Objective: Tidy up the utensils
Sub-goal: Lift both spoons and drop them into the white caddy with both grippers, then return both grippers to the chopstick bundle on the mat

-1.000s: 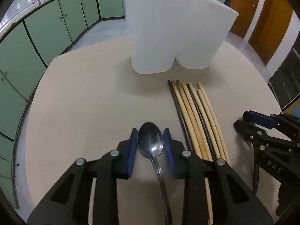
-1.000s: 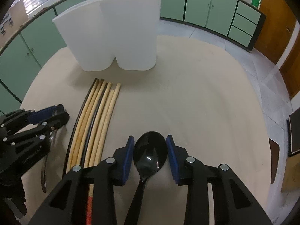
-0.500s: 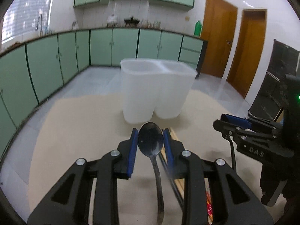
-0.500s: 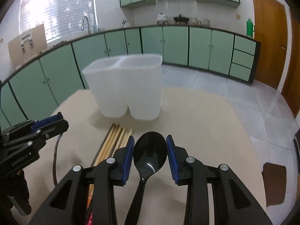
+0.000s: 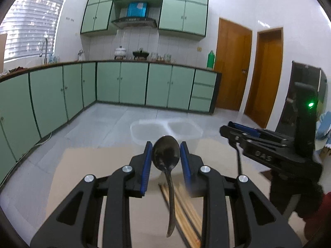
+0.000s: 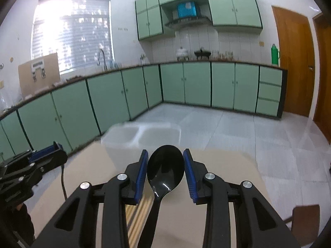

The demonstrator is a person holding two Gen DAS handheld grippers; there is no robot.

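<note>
1. Steel spoon [image 5: 166,155] sits in the left claw [image 5: 166,157], blue pads closed on the sides of its bowl; the bowl points forward and the handle runs back and down under the claw.
2. Black plastic spoon [image 6: 165,168] is gripped the same way by the right claw [image 6: 165,169], bowl forward, handle trailing down toward the camera.
3. White two-compartment holder [image 5: 165,129] stands on the beige worktop [image 5: 86,165] ahead of both spoons.
4. Wooden chopsticks [image 5: 186,210] lie flat on the worktop below the claws, lengthwise toward the holder.
</note>
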